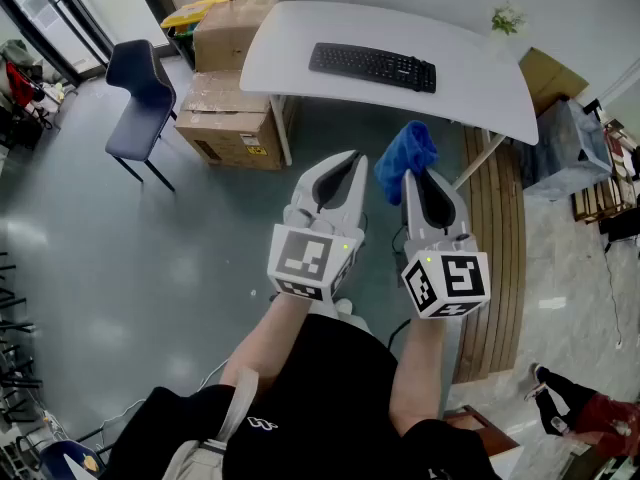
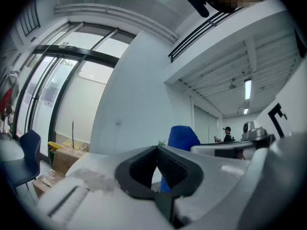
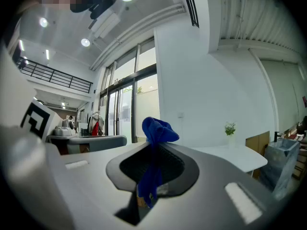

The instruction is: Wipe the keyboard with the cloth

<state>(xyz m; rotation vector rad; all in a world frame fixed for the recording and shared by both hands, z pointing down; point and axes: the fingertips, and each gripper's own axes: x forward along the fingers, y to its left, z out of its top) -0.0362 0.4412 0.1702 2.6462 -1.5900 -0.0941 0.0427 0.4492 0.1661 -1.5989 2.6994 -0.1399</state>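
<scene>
A black keyboard (image 1: 373, 66) lies on the white table (image 1: 290, 43) ahead of me, well beyond both grippers. My right gripper (image 1: 411, 175) is shut on a blue cloth (image 1: 404, 156), which bunches above its tips; in the right gripper view the cloth (image 3: 156, 133) hangs pinched between the closed jaws. Beside it, my left gripper (image 1: 353, 158) is shut with nothing in it. The left gripper view shows the closed jaws and the blue cloth (image 2: 183, 137) behind them. Both grippers are held in the air, short of the table.
Cardboard boxes (image 1: 232, 118) stand under and beside the table's left end. A dark blue chair (image 1: 140, 93) is at the left. A small plant (image 1: 507, 18) sits on the table's far right corner. A wooden pallet (image 1: 497, 238) lies on the floor at right.
</scene>
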